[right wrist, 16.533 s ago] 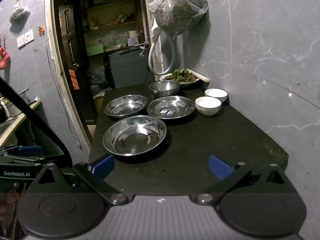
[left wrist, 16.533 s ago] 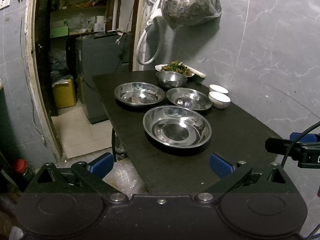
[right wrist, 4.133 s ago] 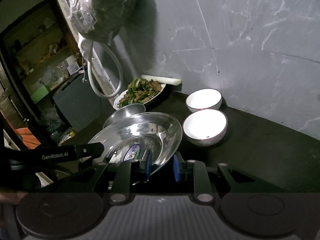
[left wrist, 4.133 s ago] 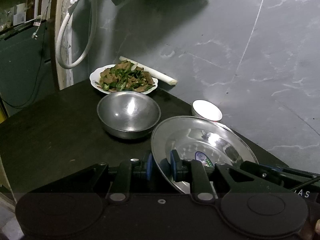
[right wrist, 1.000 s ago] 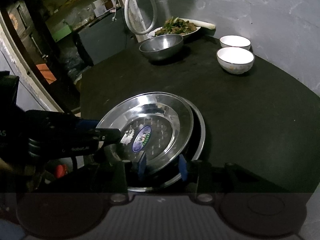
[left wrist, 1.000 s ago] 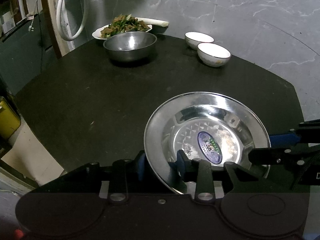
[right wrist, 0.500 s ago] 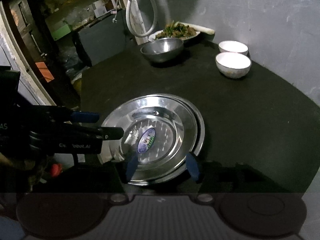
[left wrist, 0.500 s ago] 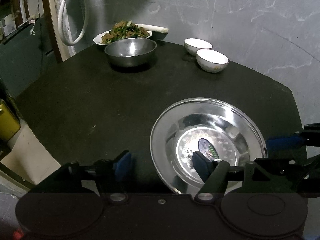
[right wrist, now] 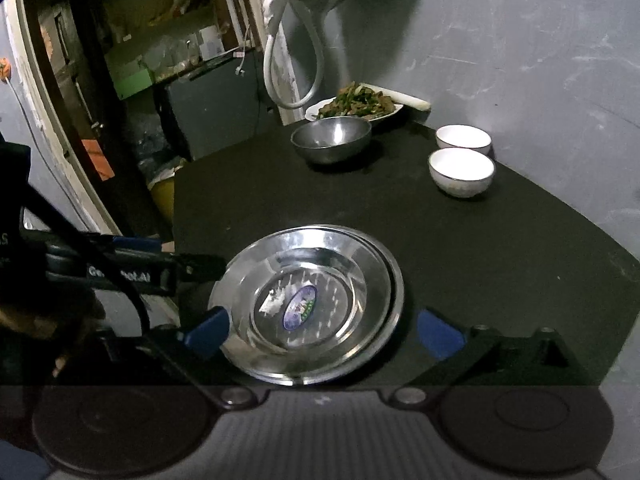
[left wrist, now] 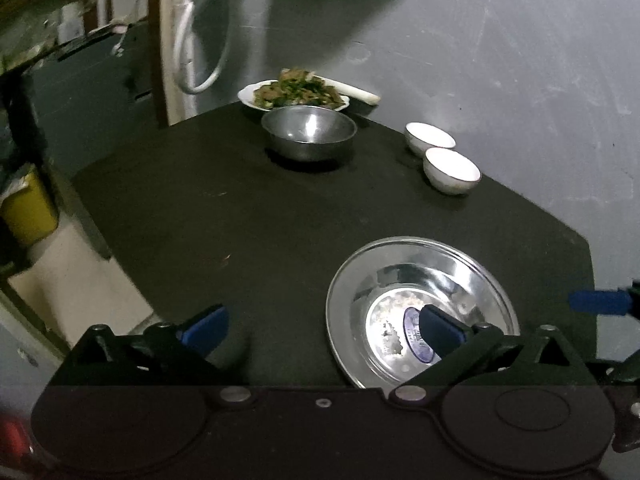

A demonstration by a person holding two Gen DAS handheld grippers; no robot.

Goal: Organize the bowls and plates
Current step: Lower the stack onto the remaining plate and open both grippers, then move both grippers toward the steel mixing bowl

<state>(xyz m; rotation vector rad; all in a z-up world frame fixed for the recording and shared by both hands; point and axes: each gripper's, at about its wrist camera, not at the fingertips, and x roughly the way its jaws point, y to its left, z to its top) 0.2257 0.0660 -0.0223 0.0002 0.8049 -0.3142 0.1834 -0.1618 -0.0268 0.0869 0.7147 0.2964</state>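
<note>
Several steel plates (left wrist: 420,280) (right wrist: 308,264) lie nested in one stack near the front edge of the black table (left wrist: 200,220); the top one has a blue sticker in its middle. My left gripper (left wrist: 322,330) is open at the stack's near-left rim, its right fingertip over the plate. My right gripper (right wrist: 323,335) is open too, fingers on either side of the stack's near rim and gripping nothing. At the back stand a steel bowl (left wrist: 308,136) (right wrist: 331,136) and two white bowls (left wrist: 452,168) (right wrist: 461,170).
A white plate of cooked greens (left wrist: 294,94) (right wrist: 356,106) sits behind the steel bowl against the grey wall. The left gripper's body (right wrist: 160,264) reaches in left of the stack. Left of the table are a doorway, a dark cabinet (right wrist: 216,104) and a yellow container (left wrist: 28,212).
Both grippers, shut on the stickered plate's rim a second ago, have opened wide and drawn back. The plate now lies flat in the stack.
</note>
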